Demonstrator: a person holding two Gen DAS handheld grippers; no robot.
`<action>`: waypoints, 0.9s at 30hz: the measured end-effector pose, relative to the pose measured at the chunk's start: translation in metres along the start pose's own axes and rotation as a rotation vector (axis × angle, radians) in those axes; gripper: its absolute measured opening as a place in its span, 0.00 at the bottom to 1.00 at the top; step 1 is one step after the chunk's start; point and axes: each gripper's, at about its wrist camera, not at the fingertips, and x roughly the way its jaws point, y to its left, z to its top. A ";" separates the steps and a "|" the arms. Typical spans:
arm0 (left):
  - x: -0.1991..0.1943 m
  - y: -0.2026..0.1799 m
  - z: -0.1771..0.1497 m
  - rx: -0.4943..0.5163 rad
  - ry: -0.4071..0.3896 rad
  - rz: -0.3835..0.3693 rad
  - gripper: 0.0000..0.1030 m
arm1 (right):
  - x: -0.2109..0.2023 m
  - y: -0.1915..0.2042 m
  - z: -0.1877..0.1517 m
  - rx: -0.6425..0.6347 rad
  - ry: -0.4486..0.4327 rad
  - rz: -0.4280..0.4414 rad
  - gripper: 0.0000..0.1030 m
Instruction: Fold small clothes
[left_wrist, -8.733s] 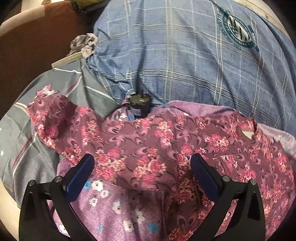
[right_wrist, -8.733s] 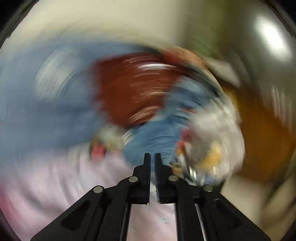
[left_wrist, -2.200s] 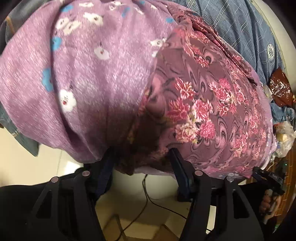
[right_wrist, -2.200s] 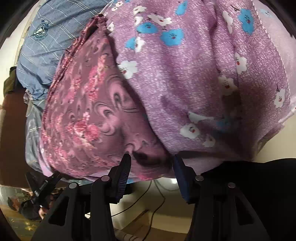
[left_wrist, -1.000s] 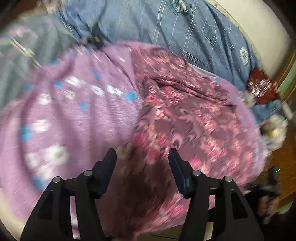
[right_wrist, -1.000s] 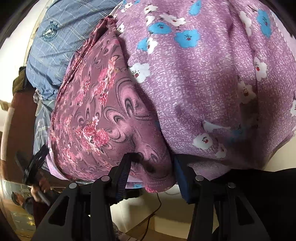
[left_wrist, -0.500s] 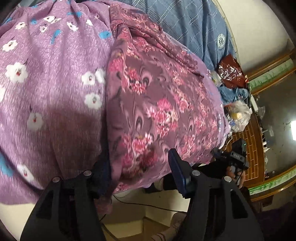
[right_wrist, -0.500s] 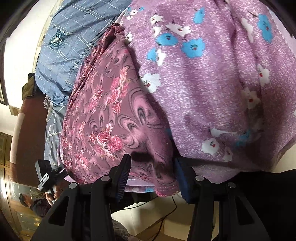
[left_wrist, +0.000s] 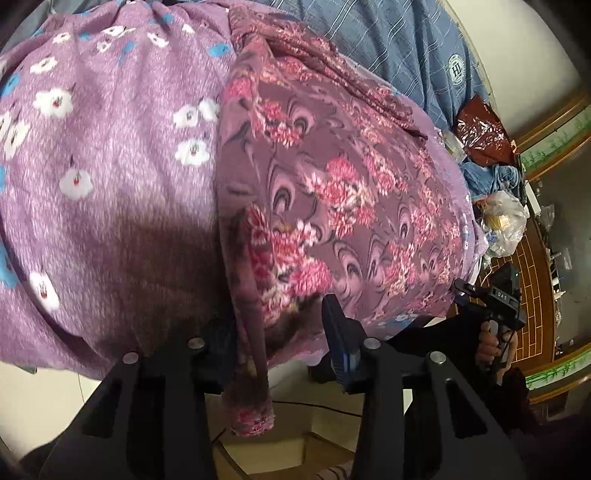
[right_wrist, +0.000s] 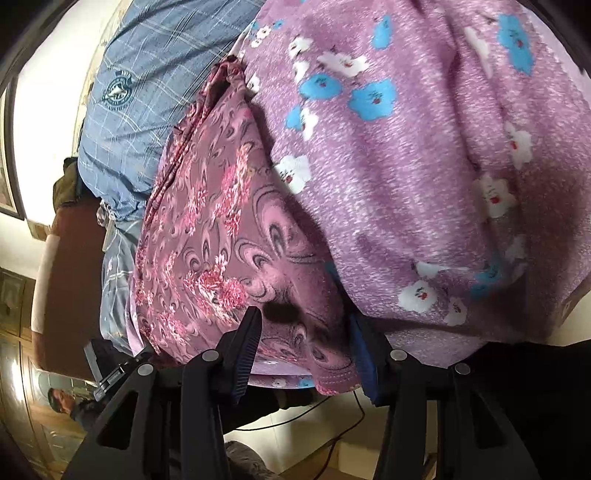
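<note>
Room: a pale wall behind, wood panelling (left_wrist: 554, 122) with a green painted band at the side, a brown brick-patterned floor (left_wrist: 535, 266) seen from the left wrist view.
Bed: a blue plaid sheet (right_wrist: 147, 85) with a round crest covers it; a brown headboard (right_wrist: 70, 266) stands at its end in the right wrist view.
Purple blanket: a lilac blanket (left_wrist: 110, 155) printed with white and blue flowers is spread over the near part of the bed and droops over the edge.
Garment: a maroon floral garment (left_wrist: 332, 192) lies on the purple blanket, stretched along the bed edge, its near hem hanging over that edge.
Clutter: a dark red foil bag (left_wrist: 480, 133) and a clear plastic bag (left_wrist: 506, 221) sit beyond the garment, near the far corner of the bed.
Left hand-held gripper (left_wrist: 273, 332): fingers spread apart, one hanging corner of the garment's hem lying between them, not pinched.
Right hand-held gripper (right_wrist: 306, 343): fingers likewise apart, straddling the other corner of the hem; the cloth drapes between them and over the tip of one finger.
</note>
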 end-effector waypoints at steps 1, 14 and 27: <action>0.001 0.000 -0.002 -0.003 0.001 0.007 0.37 | 0.002 0.002 0.000 -0.008 0.005 -0.003 0.48; 0.014 0.004 -0.019 -0.025 0.065 0.115 0.08 | -0.002 -0.008 -0.001 0.039 0.018 0.047 0.48; 0.009 -0.003 -0.020 -0.033 0.080 0.065 0.03 | 0.007 0.025 -0.019 -0.146 0.048 -0.130 0.02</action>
